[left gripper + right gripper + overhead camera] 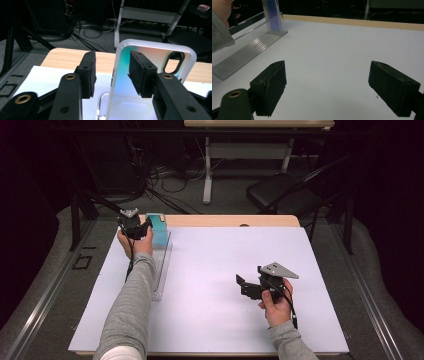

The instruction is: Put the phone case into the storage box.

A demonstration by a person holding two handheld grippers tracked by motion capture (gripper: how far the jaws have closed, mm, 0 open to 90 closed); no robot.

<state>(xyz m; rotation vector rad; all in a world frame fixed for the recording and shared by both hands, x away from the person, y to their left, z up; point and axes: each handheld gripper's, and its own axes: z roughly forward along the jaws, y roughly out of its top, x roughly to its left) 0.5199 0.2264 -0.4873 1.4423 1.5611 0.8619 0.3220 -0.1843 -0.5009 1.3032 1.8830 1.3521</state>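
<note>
**Left jaws open at the phone case; right jaws wide open over bare mat**

The left gripper has its jaws parted, not clamped. The left pad stands clear of the phone case; the right pad lies in front of the case's inner face, contact uncertain. The translucent case stands upright, camera cutout at top, its foot in a clear plastic display stand at the white mat's far left edge. In the high view the left gripper sits just beside the teal case.

The right gripper has jaws spread wide, holding nothing, above open mat. From above, it is well apart from the stand, near the right front.
</note>
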